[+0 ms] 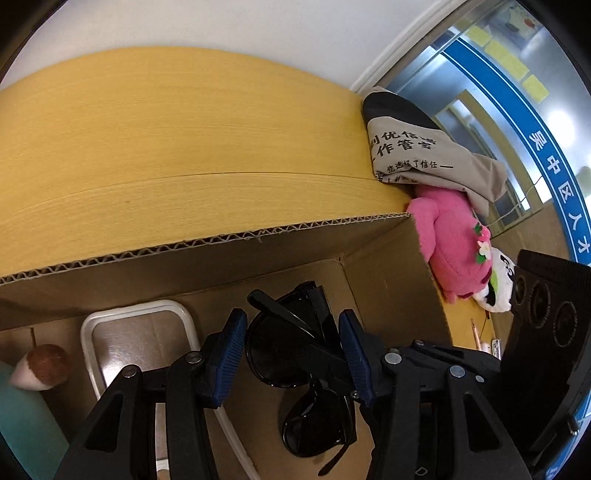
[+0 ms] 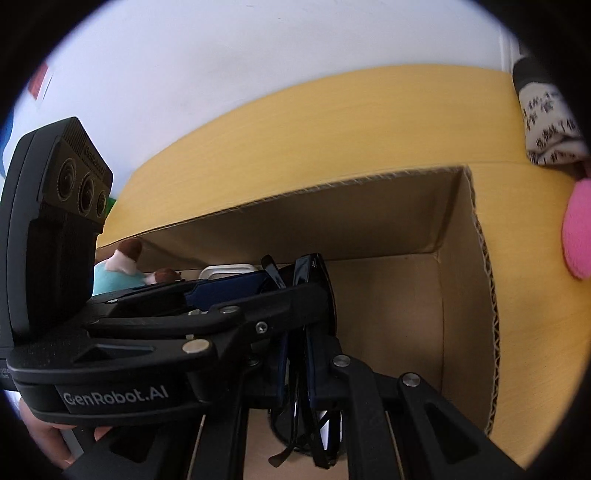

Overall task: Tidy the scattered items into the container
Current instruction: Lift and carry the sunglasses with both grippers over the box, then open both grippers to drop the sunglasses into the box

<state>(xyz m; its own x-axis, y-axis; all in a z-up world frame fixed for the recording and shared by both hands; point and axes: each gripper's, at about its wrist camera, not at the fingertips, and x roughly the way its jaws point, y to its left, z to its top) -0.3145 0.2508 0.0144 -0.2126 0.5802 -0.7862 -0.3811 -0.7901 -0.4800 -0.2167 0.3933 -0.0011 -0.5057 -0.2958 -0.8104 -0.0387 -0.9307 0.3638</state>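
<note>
Both views are bright and evenly lit, with strong fisheye bending and black corners. The right wrist view is slightly blurred, and the cardboard box (image 2: 406, 229) holds soft shadow inside.

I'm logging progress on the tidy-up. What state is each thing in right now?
sunglasses: folded, held over the box, clamped by the right gripper
left gripper: open around the sunglasses
cardboard box: open-topped
white tray: inside the box
pink plush: outside the box

Office, by my read: glass partition (image 1: 480, 122) with blue Chinese-lettered band (image 1: 554, 173), yellow sticky notes (image 1: 506, 59), plain white wall (image 1: 221, 22), wood-grain tabletop (image 1: 166, 140).
</note>
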